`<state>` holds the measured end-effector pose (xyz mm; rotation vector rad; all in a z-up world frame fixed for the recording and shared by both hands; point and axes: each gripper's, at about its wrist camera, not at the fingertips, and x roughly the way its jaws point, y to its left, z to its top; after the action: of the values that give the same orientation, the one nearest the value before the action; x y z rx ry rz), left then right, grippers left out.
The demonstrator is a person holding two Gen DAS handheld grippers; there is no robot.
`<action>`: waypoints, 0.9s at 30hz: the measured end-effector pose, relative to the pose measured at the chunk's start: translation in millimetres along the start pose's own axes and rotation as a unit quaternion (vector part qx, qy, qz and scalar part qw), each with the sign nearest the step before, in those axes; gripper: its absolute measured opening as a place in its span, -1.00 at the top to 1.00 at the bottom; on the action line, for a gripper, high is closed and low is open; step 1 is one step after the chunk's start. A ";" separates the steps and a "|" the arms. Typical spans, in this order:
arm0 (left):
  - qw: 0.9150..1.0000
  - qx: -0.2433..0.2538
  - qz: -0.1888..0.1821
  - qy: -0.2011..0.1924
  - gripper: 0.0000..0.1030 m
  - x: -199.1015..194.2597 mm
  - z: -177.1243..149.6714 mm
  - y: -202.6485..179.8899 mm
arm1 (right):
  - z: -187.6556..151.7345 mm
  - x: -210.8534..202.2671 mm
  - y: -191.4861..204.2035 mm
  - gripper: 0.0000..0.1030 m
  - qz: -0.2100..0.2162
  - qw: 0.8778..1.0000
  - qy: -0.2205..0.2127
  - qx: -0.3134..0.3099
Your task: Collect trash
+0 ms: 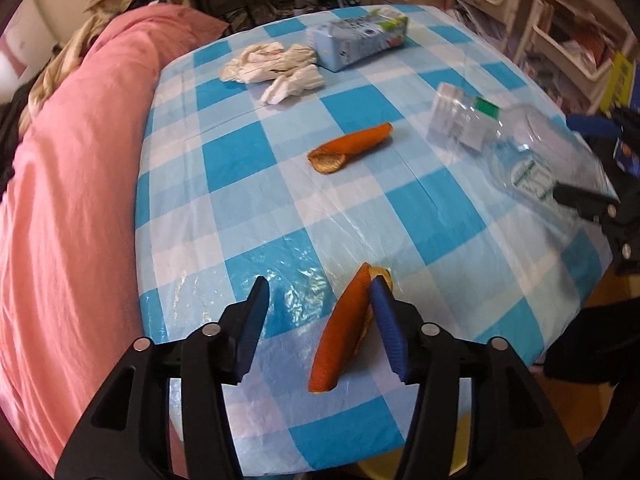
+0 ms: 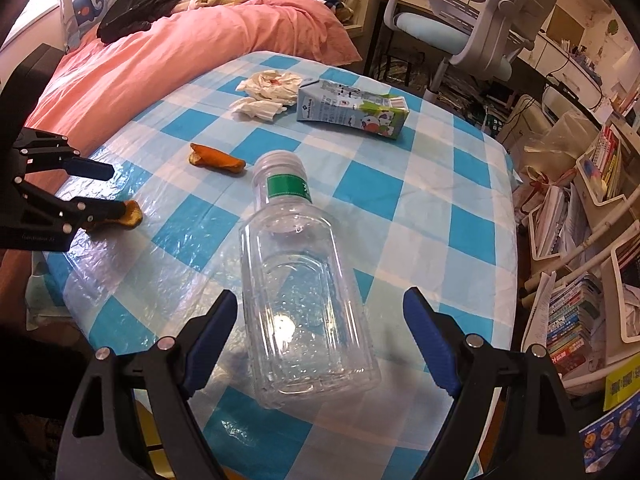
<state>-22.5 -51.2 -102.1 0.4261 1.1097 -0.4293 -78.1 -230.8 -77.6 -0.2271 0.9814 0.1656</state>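
Note:
On the blue checked tablecloth (image 1: pixel 248 160) lies an orange peel (image 1: pixel 344 332) between the open fingers of my left gripper (image 1: pixel 320 292), against its right finger. A second orange peel (image 1: pixel 352 146) lies farther on. In the right wrist view an empty clear plastic bottle (image 2: pixel 304 296) with a green label lies on its side between the open fingers of my right gripper (image 2: pixel 320 308), untouched. A blue milk carton (image 2: pixel 352 108) and crumpled white tissues (image 2: pixel 268 92) lie at the far end. The left gripper (image 2: pixel 108 192) shows at the left over the near peel (image 2: pixel 130 214).
A bed with a pink duvet (image 1: pixel 72 184) borders the table's left side. An office chair (image 2: pixel 480 24) stands beyond the far end. Shelves of books and papers (image 2: pixel 580 280) crowd the right side. The bottle also shows in the left wrist view (image 1: pixel 532 148).

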 end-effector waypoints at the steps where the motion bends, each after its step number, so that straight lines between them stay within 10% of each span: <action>1: 1.000 0.008 0.001 0.003 0.01 0.5 -1.2 -2.8 | -0.1 0.3 0.2 -0.58 0.000 1.000 0.001 0.000; 10: 0.998 0.056 -0.002 0.017 0.05 1.3 -9.8 -18.0 | -0.7 1.0 2.9 -0.58 -0.002 1.000 0.003 -0.004; 14: 0.998 0.061 -0.020 0.019 0.61 0.4 -10.3 -22.2 | -1.9 2.0 3.6 -0.58 -0.003 1.000 0.005 -0.007; 18: 0.996 0.084 -0.030 0.014 0.67 -2.7 -11.9 -31.8 | -2.7 2.7 4.8 -0.58 -0.005 1.000 0.006 -0.009; 27: 0.997 -0.004 0.025 -0.073 0.67 -22.8 8.0 -21.8 | -2.9 5.3 8.0 -0.58 -0.005 1.000 0.010 -0.008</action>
<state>-36.8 -71.0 -80.6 0.4092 0.9574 -0.4046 -79.4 -223.6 -84.5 -0.2493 0.9986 0.1634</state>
